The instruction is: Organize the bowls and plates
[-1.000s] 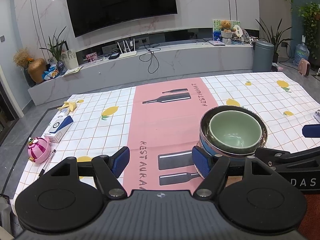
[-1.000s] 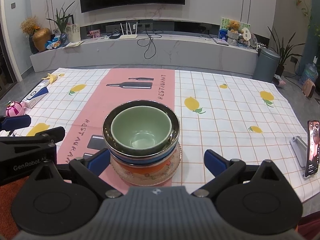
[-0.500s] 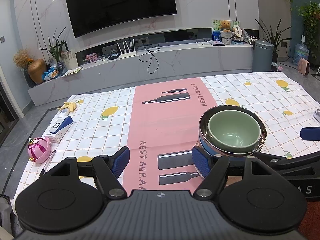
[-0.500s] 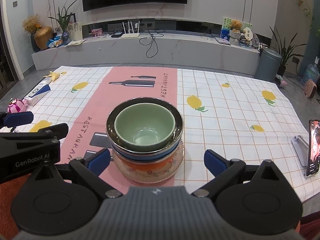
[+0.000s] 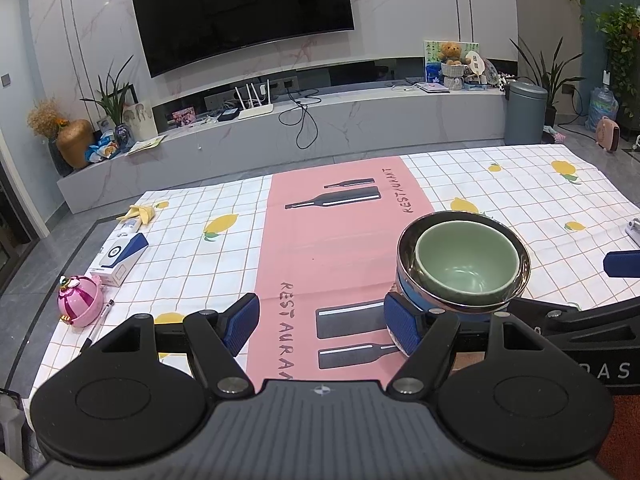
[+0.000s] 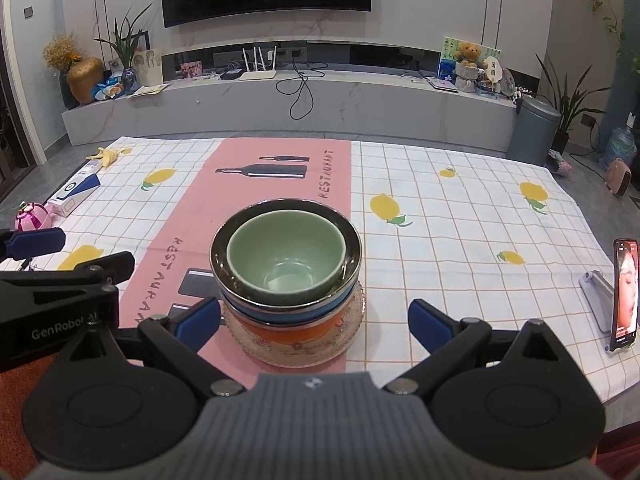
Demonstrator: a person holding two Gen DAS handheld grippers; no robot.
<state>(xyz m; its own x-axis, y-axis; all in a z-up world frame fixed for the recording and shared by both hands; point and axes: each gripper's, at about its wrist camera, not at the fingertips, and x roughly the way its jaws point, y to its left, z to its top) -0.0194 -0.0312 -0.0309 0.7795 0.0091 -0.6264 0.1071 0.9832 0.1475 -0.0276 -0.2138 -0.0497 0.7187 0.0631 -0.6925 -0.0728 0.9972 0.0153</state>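
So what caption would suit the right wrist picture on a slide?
Open right gripper faces a nested stack: green bowl in steel bowl, on a glass plate.

Lighting: even, bright indoor; soft shadows. Glare: metal bowl rim (image 6: 286,205), television (image 5: 240,12). Focus: sharp. Distortion: strong fisheye curvature, dark corners.

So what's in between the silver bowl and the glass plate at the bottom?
In the right wrist view, a blue bowl and an orange bowl sit stacked between the silver bowl and the glass plate.
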